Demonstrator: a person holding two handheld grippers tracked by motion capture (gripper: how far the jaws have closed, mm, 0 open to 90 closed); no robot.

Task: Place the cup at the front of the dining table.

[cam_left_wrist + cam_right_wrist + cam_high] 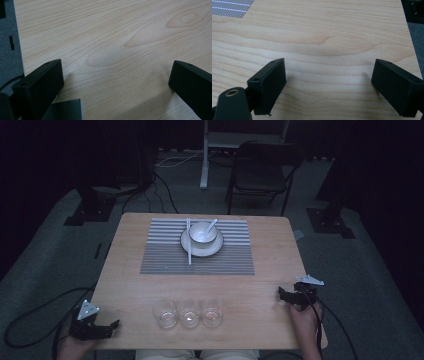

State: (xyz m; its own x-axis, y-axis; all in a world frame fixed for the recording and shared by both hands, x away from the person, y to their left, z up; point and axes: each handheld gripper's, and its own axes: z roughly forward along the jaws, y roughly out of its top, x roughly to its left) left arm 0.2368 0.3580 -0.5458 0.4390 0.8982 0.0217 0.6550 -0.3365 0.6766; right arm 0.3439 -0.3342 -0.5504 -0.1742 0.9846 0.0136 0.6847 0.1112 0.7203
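Tongs [117, 323] agape near glasses [189, 313].

table [260, 285]: pale wood, wavy grain
mat [165, 255]: grey, white stripes
bowl [202, 233]: white
plate [212, 250]: white
glasses [189, 314]: clear
grippers [114, 324]: black

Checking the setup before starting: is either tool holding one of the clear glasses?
No, the three clear glasses stand untouched between both open tools.

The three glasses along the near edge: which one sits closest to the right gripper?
The right-hand glass, at the end of the row toward the right gripper. The middle glass and left-hand glass lie progressively farther, toward the left gripper.
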